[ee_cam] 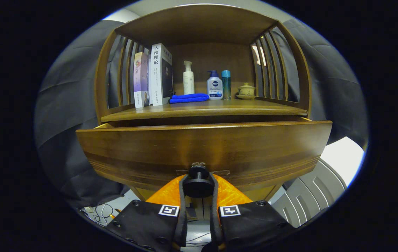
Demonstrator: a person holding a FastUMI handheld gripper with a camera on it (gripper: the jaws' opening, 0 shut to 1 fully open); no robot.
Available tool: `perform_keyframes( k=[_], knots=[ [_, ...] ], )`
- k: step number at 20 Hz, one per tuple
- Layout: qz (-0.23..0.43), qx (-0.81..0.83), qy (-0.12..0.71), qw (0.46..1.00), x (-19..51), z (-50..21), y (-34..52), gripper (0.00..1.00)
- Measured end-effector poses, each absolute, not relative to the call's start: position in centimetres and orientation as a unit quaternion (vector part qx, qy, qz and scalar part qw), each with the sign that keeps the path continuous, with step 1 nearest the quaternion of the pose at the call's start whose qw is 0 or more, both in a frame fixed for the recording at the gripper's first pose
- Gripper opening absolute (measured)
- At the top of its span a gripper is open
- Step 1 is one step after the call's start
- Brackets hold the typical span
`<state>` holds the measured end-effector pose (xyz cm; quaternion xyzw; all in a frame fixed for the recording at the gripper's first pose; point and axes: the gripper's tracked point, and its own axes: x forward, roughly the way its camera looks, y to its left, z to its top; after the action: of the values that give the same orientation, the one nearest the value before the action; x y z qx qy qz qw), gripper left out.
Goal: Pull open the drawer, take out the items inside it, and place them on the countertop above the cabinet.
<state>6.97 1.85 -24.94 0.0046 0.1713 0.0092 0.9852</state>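
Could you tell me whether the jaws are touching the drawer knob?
Touching. In the gripper view, the gripper has both jaws pressed against the sides of the round knob on the drawer front, with no gap visible.

wood drawer [202, 147] pulled partway, knob [198, 182] gripped
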Motion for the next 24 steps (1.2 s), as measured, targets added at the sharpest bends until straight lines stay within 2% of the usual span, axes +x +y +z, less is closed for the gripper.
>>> perform_keyframes(
  k=[24],
  knots=[
    [0.052, -0.034, 0.159, 0.985, 0.1, -25.8, 1.5, 0.29]
  ],
)
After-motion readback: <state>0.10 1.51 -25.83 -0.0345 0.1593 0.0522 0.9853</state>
